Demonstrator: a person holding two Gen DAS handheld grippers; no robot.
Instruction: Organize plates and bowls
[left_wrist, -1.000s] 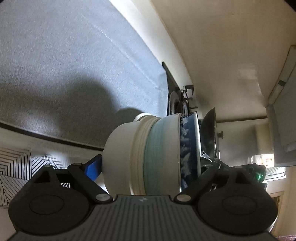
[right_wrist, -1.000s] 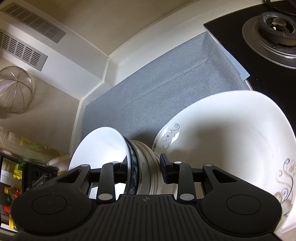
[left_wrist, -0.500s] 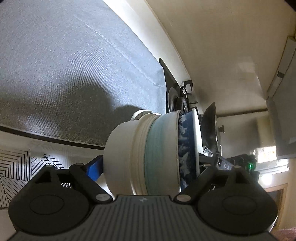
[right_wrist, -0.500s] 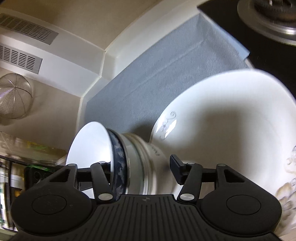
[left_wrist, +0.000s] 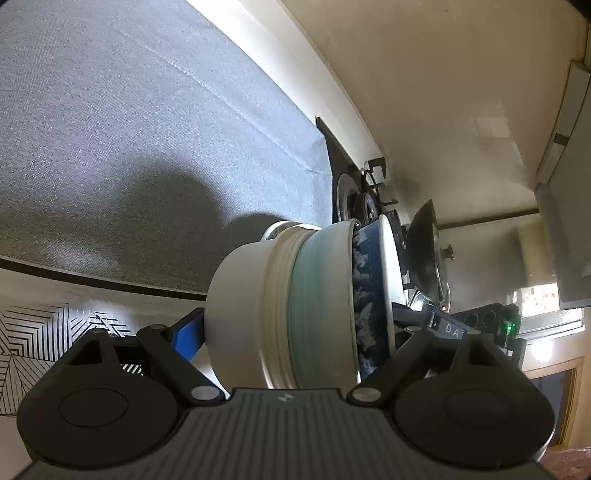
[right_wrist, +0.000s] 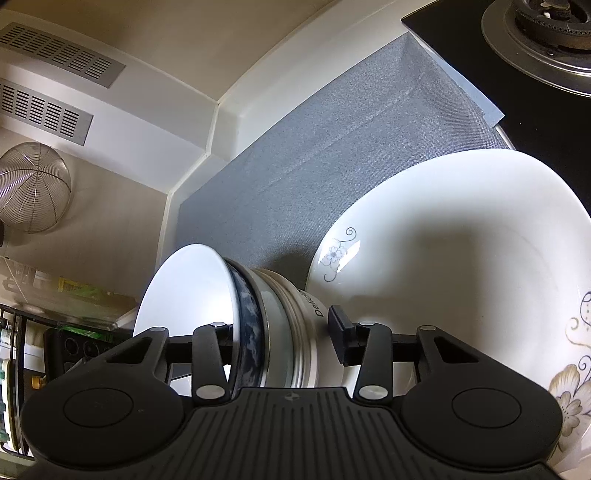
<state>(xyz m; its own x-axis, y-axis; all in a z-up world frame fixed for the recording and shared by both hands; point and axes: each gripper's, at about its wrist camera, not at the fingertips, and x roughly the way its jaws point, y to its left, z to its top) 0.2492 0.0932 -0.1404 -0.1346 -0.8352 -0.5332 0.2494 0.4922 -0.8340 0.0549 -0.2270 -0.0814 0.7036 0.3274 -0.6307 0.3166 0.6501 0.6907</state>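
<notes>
Between the fingers of the left gripper (left_wrist: 295, 332), at 6 o'clock in the left wrist view, sits a stack of nested bowls (left_wrist: 306, 306) turned on its side: a white bowl at 9 o'clock, a pale green one in the middle, a blue patterned bowl (left_wrist: 369, 302) at 3 o'clock. The jaws are spread wide and clasp the stack, the blue pad of one finger (left_wrist: 186, 334) against the white base. Beyond the stack, a grey mat (left_wrist: 129, 129) fills the frame from 9 to 12 o'clock. A gas burner (left_wrist: 364, 201) and a dark wok (left_wrist: 423, 251) lie toward 2 o'clock.

Across the right wrist view, the same stack (right_wrist: 273, 332) lies at 6 o'clock within the right gripper (right_wrist: 284, 339). Its left finger reaches inside the white inner bowl, but its right finger (right_wrist: 343, 339) stands just apart from the stack's base, so the jaws are released. A large white plate (right_wrist: 461, 258) with flower prints rests just beside the stack at 3 o'clock. The mat (right_wrist: 332, 147) runs toward 12 o'clock, the burner (right_wrist: 543, 33) sits at 1 o'clock, and a wire strainer (right_wrist: 31, 186) hangs at 9 o'clock.
</notes>
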